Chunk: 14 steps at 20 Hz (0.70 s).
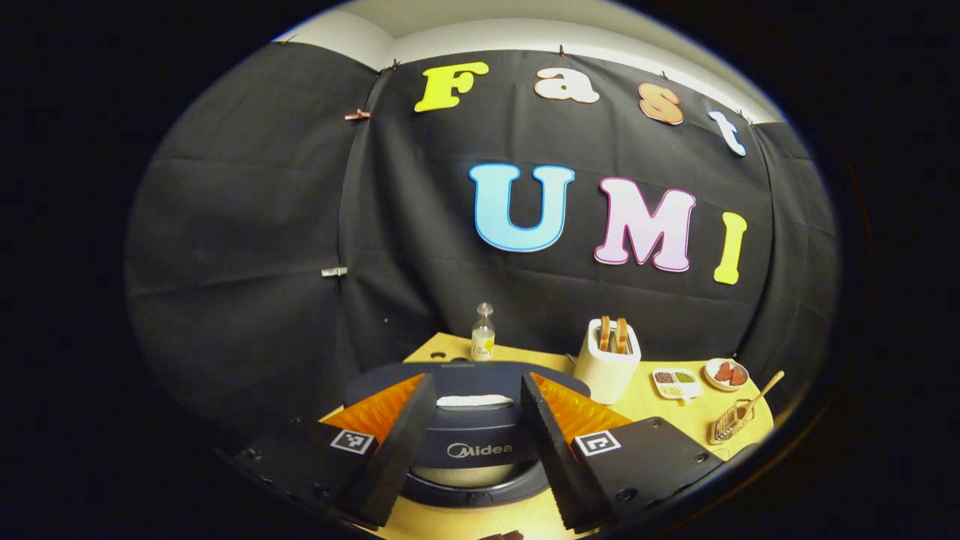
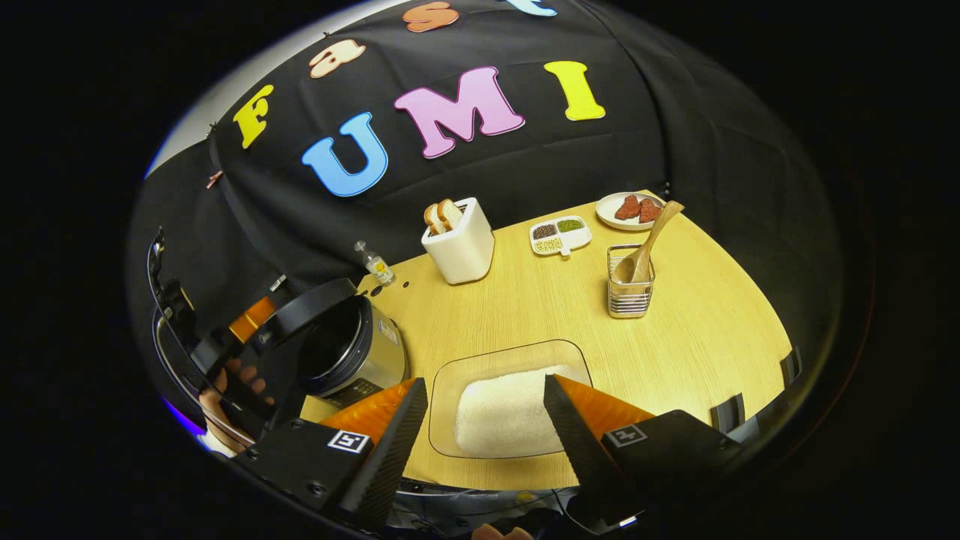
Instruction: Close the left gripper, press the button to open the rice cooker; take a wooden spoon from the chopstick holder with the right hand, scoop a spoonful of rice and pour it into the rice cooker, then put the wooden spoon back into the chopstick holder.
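Already open, the rice cooker (image 2: 352, 352) sits left of the right hand-held gripper (image 2: 486, 431).
Its jaws gape, empty; wooden spoon (image 2: 646, 247) well beyond.

In the left gripper view, the raised lid (image 1: 465, 379) of the rice cooker (image 1: 472, 450) is blocking the pot's inside, and the left gripper (image 1: 471, 450) is covering both flanks of the cooker body with its spread fingers (image 1: 390, 457). The cooker's front is running off the lower edge. The chopstick holder (image 1: 731, 424) and wooden spoon (image 1: 761, 394) are showing too small to make out detail.

In the right gripper view, the right gripper (image 2: 486, 442) is hiding the near corners of the glass rice tray (image 2: 510, 356). The spoon's bowl (image 2: 626, 270) is sitting partly behind the holder's wires (image 2: 630, 296). The far hand (image 2: 225, 390) is lying mostly behind the other gripper's body. The cooker's (image 2: 352, 360) inner pot is too dark to read.
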{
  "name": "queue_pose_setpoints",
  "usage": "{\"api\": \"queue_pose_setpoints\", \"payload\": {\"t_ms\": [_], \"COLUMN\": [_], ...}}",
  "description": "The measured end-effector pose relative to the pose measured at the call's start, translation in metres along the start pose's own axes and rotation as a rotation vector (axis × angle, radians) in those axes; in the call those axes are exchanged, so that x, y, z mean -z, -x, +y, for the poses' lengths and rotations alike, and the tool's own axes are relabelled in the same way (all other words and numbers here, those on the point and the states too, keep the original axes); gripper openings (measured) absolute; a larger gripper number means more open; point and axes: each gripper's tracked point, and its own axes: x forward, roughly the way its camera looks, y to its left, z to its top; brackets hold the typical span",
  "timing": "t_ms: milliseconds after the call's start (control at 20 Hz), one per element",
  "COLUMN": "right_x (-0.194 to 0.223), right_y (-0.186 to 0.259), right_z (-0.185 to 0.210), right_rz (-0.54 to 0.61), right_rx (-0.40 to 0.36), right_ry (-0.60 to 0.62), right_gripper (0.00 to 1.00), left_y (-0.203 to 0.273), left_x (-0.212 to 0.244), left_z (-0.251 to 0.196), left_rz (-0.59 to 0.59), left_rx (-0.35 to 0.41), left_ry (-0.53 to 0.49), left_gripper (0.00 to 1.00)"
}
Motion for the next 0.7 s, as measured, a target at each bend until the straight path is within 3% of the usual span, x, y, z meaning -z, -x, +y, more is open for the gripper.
{"api": "queue_pose_setpoints", "payload": {"t_ms": [600, 700], "right_x": [0.005, 0.005], "right_y": [-0.001, -0.002], "right_z": [-0.004, -0.003], "right_rz": [0.013, 0.012], "right_rx": [0.010, 0.008], "right_ry": [-0.008, -0.004], "right_gripper": [0.98, 0.98], "left_y": [-0.002, -0.001], "left_x": [0.090, 0.089], "left_z": [0.001, -0.001], "left_rz": [0.158, 0.130], "left_rx": [-0.026, -0.017], "left_ry": [-0.023, -0.060], "left_gripper": [0.82, 0.82]}}
